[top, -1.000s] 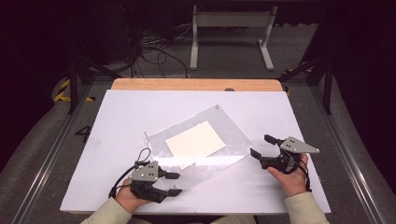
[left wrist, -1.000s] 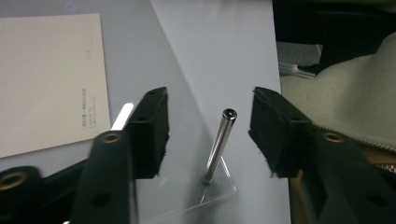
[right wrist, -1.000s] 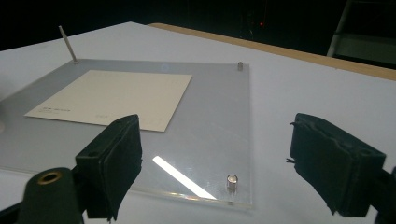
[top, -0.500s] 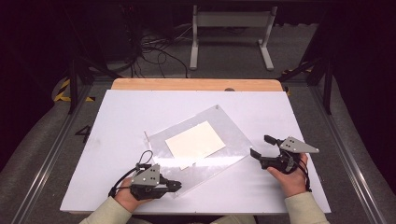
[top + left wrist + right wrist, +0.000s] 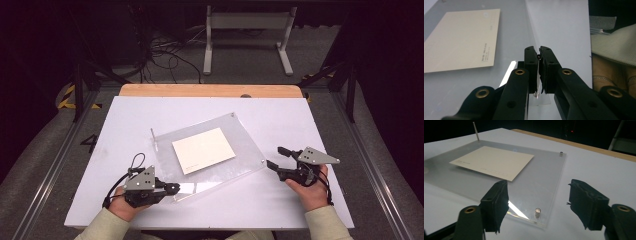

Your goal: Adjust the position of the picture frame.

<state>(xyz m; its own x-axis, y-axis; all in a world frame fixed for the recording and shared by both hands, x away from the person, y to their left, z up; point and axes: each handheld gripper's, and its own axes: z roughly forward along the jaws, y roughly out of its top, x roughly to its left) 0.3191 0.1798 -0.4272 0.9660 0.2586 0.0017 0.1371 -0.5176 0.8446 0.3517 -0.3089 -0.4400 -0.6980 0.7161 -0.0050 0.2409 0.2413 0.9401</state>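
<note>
The work in hand was an acrylic photo frame (image 5: 207, 150): two clear plates sandwiching one cream card (image 5: 203, 150), lying at the middle of the white worktop (image 5: 300, 120), skewed to its edges.

The left gripper (image 5: 172, 188) had its jaws clamped on the frame's corner nearest the worktop's front-left corner. In the left gripper view the pads (image 5: 531, 67) pressed on the plate edge, with a small metal pin (image 5: 536, 94) showing between them.

The right gripper (image 5: 276, 157) stood just beside the frame's right corner, not touching it. Its jaws were apart and had just been closing. In the right gripper view a short metal standoff (image 5: 537, 212) stood on the plate between them, free of the pads.

Count: one frame, one card, two grippers. Three corner fasteners were visible, plus one tall upright pin (image 5: 476, 131) at the far-left corner.

Risks, as judged:
- Lifting by the left corner alone could flex or separate the plates, letting the card slide out.
- The right jaws could close off-centre on the standoff, which would push the frame sideways.
- A smooth acrylic edge could slip from the pads.
</note>
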